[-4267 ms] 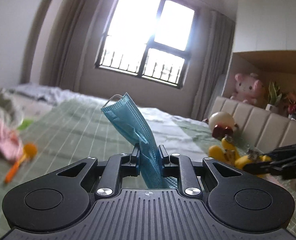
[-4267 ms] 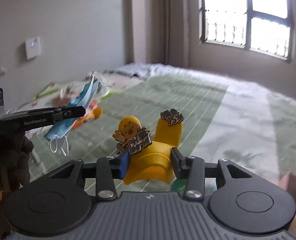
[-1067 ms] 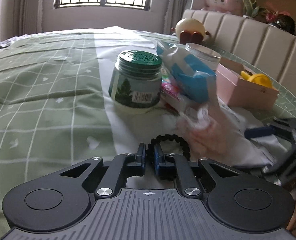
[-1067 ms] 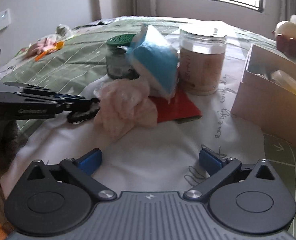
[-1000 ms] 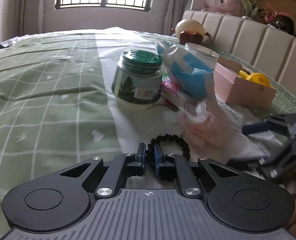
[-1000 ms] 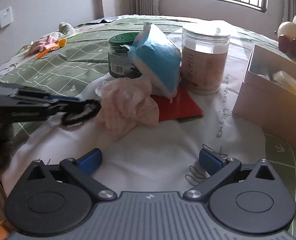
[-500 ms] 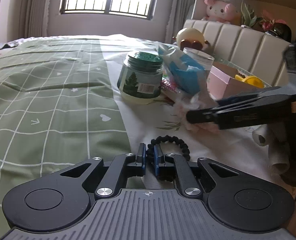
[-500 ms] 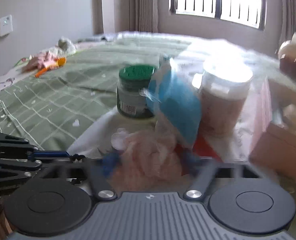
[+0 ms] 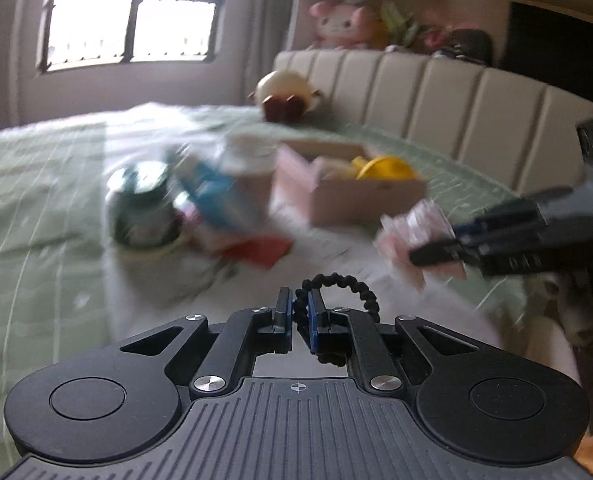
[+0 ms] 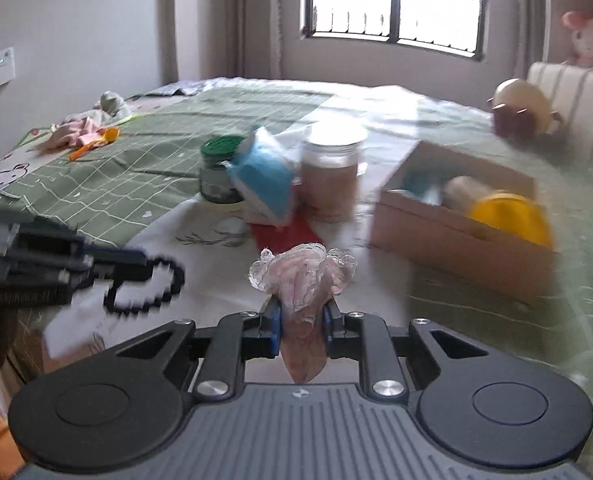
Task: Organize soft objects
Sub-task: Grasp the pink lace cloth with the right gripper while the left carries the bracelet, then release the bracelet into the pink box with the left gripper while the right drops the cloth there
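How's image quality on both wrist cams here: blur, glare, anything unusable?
Left wrist view: heavy motion blur on the jars, box and right gripper; its own left gripper and the black bracelet stay sharp; window blown out. Right wrist view: pink plastic wad crisp, box and left gripper smeared, fisheye bending at the edges.

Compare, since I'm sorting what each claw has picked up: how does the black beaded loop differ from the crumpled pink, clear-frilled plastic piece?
The black beaded loop is an open, dark ring; the crumpled pink, clear-frilled plastic piece is a pale, translucent wad. The loop is pinched in the left claw, the plastic piece in the right claw. Both are held up off the white cloth.
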A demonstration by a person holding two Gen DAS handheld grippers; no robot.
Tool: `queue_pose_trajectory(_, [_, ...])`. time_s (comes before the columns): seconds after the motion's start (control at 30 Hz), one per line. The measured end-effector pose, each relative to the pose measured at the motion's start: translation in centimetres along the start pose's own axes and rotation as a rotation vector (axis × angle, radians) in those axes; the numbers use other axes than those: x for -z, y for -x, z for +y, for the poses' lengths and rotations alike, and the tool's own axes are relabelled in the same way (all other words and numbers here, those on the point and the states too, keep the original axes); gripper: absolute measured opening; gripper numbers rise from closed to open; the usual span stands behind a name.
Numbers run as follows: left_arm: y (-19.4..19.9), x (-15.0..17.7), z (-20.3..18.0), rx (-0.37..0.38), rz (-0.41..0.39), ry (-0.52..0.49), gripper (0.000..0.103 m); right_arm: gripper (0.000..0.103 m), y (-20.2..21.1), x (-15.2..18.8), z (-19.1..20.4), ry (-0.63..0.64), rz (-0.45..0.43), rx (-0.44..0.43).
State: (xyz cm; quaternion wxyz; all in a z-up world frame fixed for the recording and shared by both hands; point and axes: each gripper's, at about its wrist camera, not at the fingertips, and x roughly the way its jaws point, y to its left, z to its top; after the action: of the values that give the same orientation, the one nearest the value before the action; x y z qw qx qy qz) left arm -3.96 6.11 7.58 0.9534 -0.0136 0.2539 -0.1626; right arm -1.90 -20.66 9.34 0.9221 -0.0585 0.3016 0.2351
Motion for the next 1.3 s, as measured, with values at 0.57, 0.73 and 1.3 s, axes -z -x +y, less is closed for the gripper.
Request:
queue_pose_trajectory(0.57, [-17.8,-18.1,-1.9,0.157,-0.141,0.14,0.013,0.035,-5.7,-8.5,-17.4,-0.226,-0.126,0.06])
queue_pose_trajectory(0.73, [-24.0,-18.1,-1.3,0.018,0.03,0.081,0.014,0.052,-10.1,-8.9,-20.8,-0.349,-0.091,0.042])
queue_pose_trajectory(1.3, [-6.2,-8.4,9.2,-0.267,-0.137,0.341,0.014,0.07,-10.3,-6.8,-2.7,0.021,-0.069,-0.037])
